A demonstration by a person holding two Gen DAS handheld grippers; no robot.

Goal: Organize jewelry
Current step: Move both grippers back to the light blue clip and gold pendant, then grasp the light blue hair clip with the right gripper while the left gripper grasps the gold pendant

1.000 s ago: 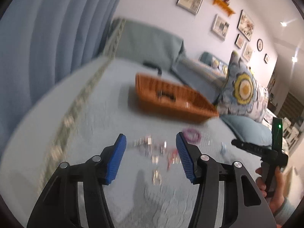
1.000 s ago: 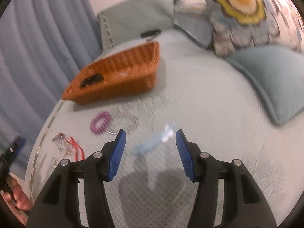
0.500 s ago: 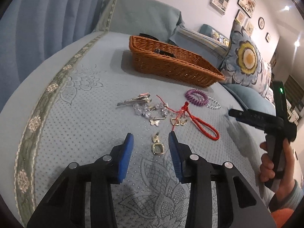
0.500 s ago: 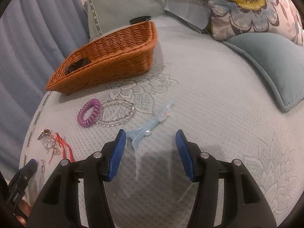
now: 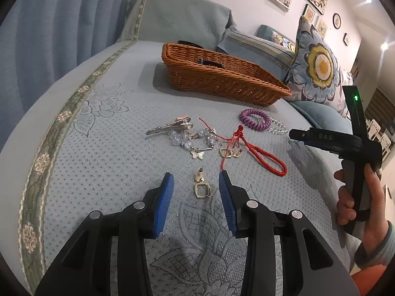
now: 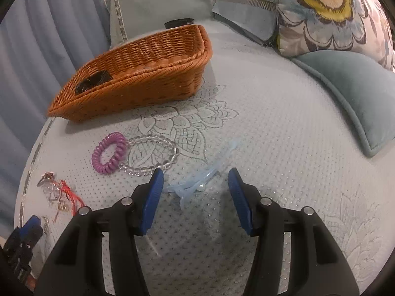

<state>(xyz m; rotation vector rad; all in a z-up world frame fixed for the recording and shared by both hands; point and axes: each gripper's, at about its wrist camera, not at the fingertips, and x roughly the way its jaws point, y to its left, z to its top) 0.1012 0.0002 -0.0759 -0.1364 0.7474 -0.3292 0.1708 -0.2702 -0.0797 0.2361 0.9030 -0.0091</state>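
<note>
Jewelry lies loose on a pale blue bedspread. My left gripper (image 5: 196,185) is open, its blue pads on either side of a gold earring (image 5: 202,187). Beyond it lie a silver hair clip (image 5: 170,127), a crystal bead bracelet with a butterfly charm (image 5: 195,143), a red cord (image 5: 259,153) and a purple coil hair tie (image 5: 254,119). My right gripper (image 6: 195,182) is open, straddling a clear light-blue hair clip (image 6: 197,182). The purple hair tie (image 6: 109,153) and a clear bead bracelet (image 6: 150,155) lie to its left. A wicker basket (image 6: 138,83) stands behind them.
The basket (image 5: 222,76) holds a dark item (image 6: 92,81). A flowered pillow (image 5: 318,66) and a teal cushion (image 6: 355,88) lie at the right. Blue curtains (image 5: 49,24) hang at the left beyond the bed's embroidered border (image 5: 44,157). The right gripper also shows in the left wrist view (image 5: 296,134).
Both grippers have come down toward the bedspread. The left one narrowed and now brackets the gold earring. The right one has closed in on the light-blue clip.
</note>
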